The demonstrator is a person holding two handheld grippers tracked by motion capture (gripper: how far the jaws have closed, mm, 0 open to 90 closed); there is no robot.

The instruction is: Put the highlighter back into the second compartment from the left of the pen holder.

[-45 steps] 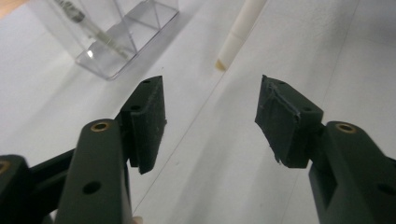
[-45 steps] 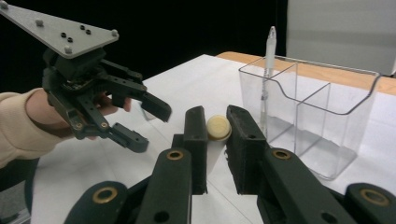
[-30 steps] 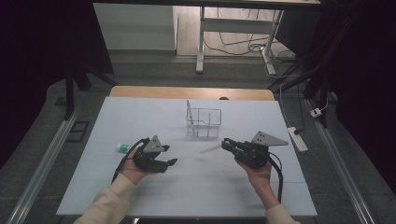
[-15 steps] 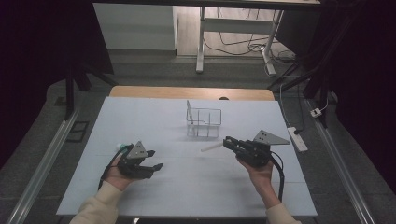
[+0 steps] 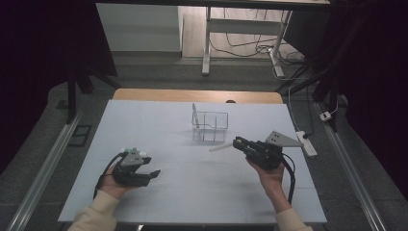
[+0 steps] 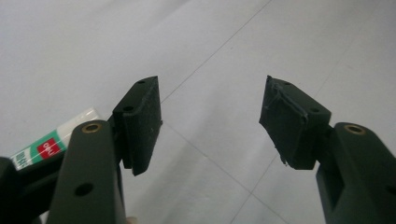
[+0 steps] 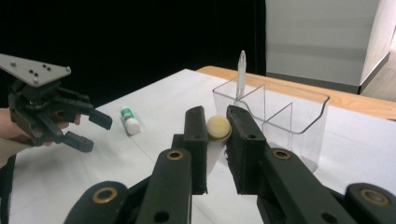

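Right fingers clamp the white tube (image 7: 218,128); left fingers wide and empty.
You hold it level, aimed at the clear organizer (image 5: 210,126), probably for insertion; glue stick (image 7: 130,121) lies on the table (image 5: 202,187) beside your left gripper (image 5: 146,174).

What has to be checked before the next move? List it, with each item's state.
1. The right claw grips the white stick: ok, the jaws are shut on it.
2. The left claw is open and empty: ok, nothing lies between the pads.
3. The green-and-white tube is lined up between the left claw's jaws: not ok, it lies on the table outside one jaw.
4. The clear container stands upright: ok; a thin item stands in one compartment.
5. The way from the stick to the container is free: ok, bare table between them.
6. How far along its length the stick is held: cannot tell.
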